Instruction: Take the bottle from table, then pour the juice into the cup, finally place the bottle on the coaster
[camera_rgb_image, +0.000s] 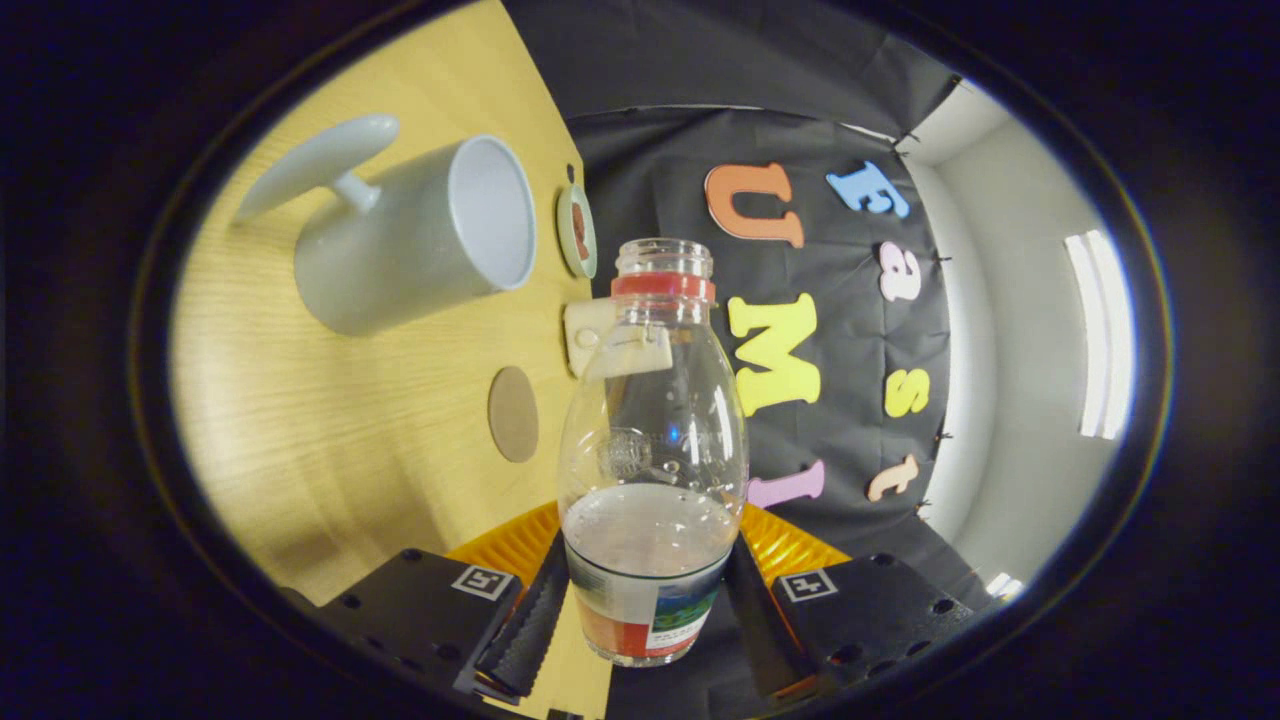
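Observation:
My gripper (645, 610) is shut on the lower part of a clear bottle (655, 420), with both black fingers (530, 620) pressing its labelled base. The bottle has a red neck ring and no cap, and pale juice sits in its lower third. The view is rolled, so the wooden table (330, 440) stands to the left of the bottle. A pale grey cup (420, 235) with a long handle stands on the table beyond the fingers, its mouth empty and apart from the bottle's mouth. A round brown coaster (513, 413) lies on the table between the cup and my left finger.
A small green-rimmed dish (577, 230) with something brown in it sits beside the cup near the table's far edge. A cream block (590, 335) shows just behind the bottle's shoulder. The black cloth wall rises beyond the table.

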